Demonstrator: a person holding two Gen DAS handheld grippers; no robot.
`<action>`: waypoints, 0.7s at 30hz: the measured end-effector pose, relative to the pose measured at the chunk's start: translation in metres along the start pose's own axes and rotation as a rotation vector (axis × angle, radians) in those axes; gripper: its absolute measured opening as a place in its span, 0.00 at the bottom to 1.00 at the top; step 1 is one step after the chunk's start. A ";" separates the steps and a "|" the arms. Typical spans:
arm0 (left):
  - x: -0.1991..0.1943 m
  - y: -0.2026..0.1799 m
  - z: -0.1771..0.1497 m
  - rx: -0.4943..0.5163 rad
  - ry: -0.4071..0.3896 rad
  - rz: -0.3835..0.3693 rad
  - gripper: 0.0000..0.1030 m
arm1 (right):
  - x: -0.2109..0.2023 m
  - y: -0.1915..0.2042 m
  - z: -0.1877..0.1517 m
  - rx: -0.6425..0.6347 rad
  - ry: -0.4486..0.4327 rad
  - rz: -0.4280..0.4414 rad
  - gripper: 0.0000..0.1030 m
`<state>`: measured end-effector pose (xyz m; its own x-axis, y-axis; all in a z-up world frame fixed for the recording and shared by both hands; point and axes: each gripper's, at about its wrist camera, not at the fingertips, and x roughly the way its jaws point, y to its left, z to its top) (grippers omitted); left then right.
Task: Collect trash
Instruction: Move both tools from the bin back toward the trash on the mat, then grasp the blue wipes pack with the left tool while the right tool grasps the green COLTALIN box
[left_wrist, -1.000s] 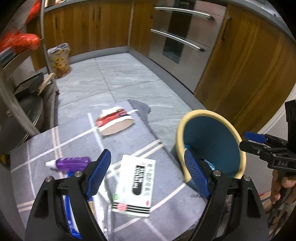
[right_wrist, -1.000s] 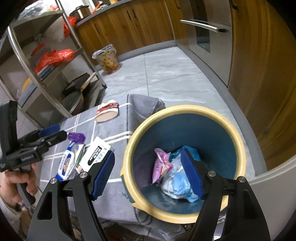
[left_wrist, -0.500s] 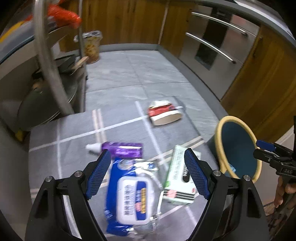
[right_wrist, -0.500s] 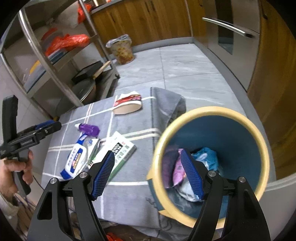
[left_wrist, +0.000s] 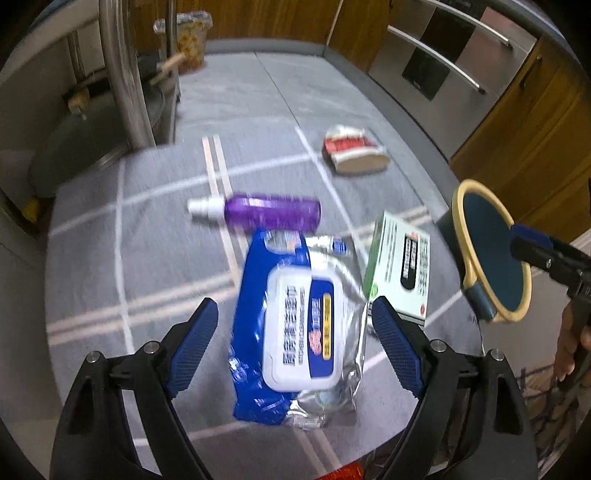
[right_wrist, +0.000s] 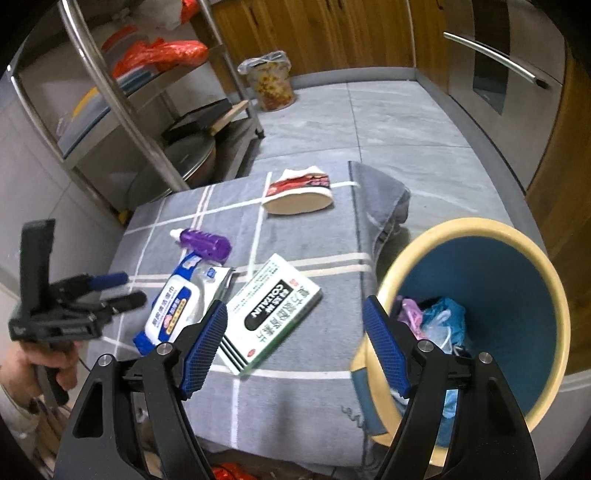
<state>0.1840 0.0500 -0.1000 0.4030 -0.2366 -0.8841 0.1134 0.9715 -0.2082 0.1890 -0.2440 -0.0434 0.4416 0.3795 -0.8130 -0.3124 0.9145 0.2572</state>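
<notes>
Below, both splayed tools, left (left_wrist: 293, 345) and right (right_wrist: 295, 347), hang empty over a glossy crinkled wipes pack (left_wrist: 295, 325).

We see a blue wet-wipe pack (left_wrist: 295, 325) lying flat beside the yellow-rimmed bin (right_wrist: 480, 306). A purple bottle (left_wrist: 269, 212), green-white box (right_wrist: 269, 314) and crushed red cup (right_wrist: 299, 190) lie farther from it.

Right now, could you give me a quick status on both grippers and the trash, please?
Left gripper open, empty, over the blue wipes pack. Right gripper open, empty, between the green box and the bin. Purple bottle touching the pack's far end.
</notes>
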 end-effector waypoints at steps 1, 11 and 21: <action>0.005 0.000 -0.003 -0.006 0.017 -0.015 0.81 | 0.001 0.001 0.000 -0.002 0.003 0.001 0.74; 0.043 0.000 -0.013 -0.013 0.105 -0.012 0.82 | 0.006 0.001 -0.003 0.001 0.017 0.003 0.74; 0.061 -0.006 -0.013 0.061 0.116 0.058 0.82 | 0.019 0.006 -0.008 0.007 0.064 0.016 0.75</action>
<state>0.1957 0.0301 -0.1579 0.3030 -0.1730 -0.9371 0.1493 0.9799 -0.1326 0.1885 -0.2328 -0.0616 0.3818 0.3841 -0.8407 -0.3128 0.9096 0.2735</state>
